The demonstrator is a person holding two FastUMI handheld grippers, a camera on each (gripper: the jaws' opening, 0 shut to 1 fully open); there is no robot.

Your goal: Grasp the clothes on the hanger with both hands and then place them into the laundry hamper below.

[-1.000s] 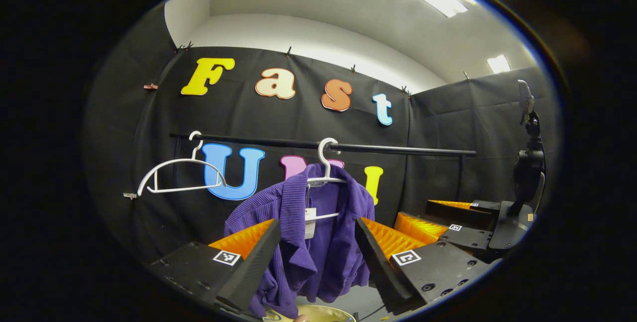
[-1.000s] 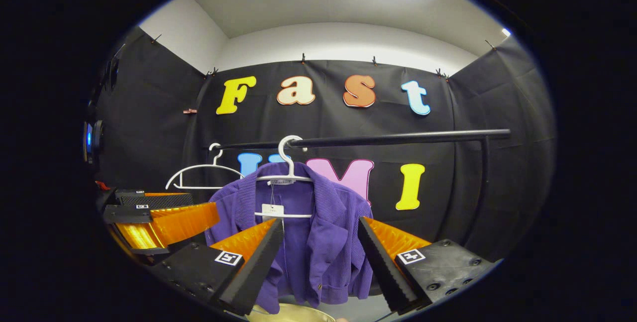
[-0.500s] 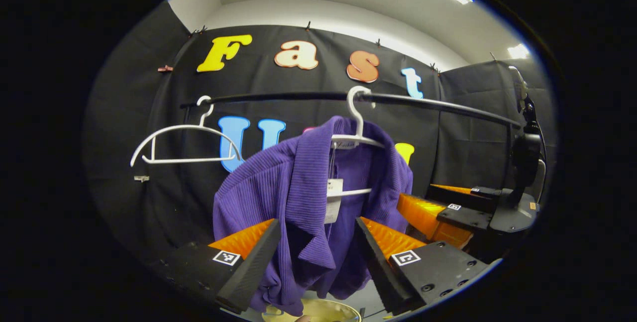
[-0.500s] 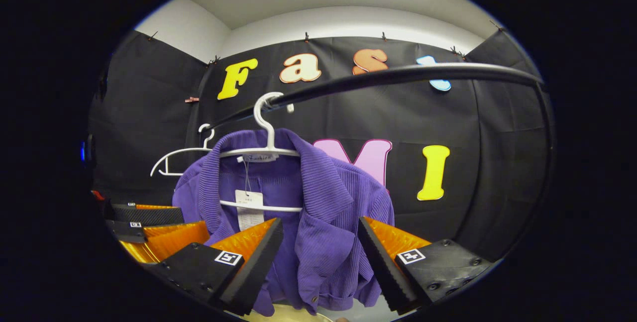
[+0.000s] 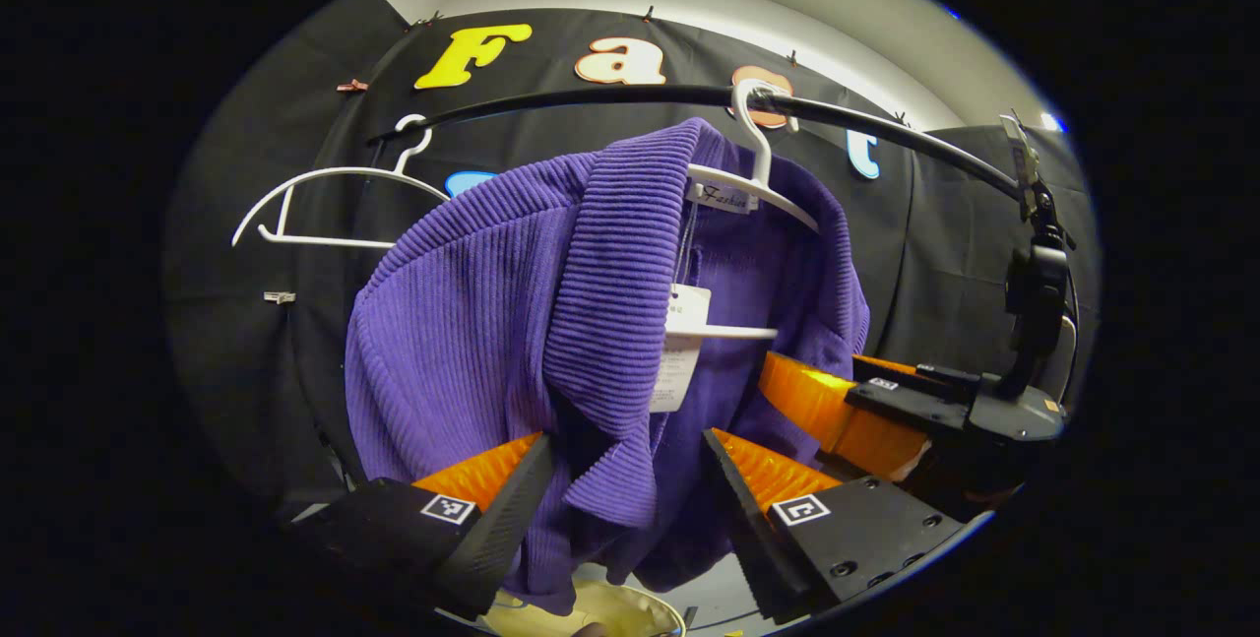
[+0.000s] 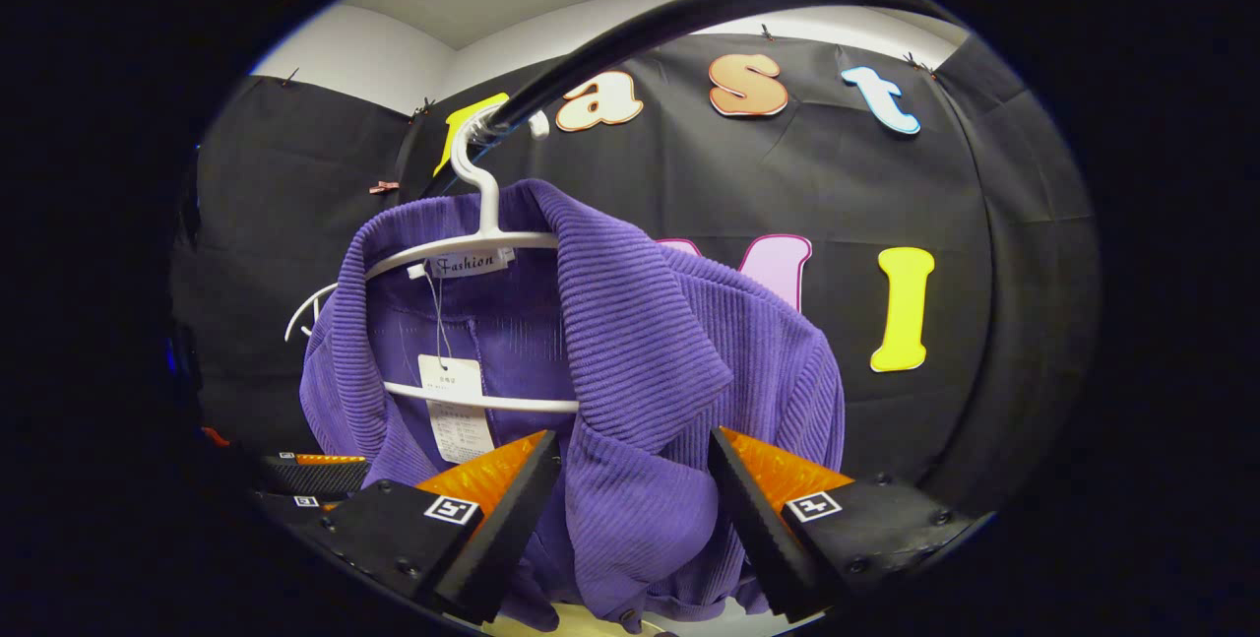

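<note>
A purple ribbed collared top (image 5: pixel 472 322) (image 6: pixel 640 361) hangs on a white hanger (image 5: pixel 758 189) (image 6: pixel 472 253) hooked over a black rail (image 5: pixel 591 97) (image 6: pixel 689 12). My left gripper (image 5: pixel 630 509) is open, with the top's left collar and front between its spread fingers, apart from both. My right gripper (image 6: pixel 635 509) is open around the top's right collar and front in the same way. In the left gripper view the right gripper (image 5: pixel 837 411) also appears at the right, close to the garment. A pale hamper rim (image 5: pixel 620 612) peeks out below the top.
An empty white hanger (image 5: pixel 315 209) hangs on the same rail to the left. A paper tag (image 6: pixel 453 411) dangles inside the top's neck. A black camera stand (image 5: pixel 1034 302) rises at the right edge of the left gripper view.
Both grippers have moved forward and up toward the purple top, which now looms much larger. Each collar side now lies between open fingers. The rail has risen in both views.
</note>
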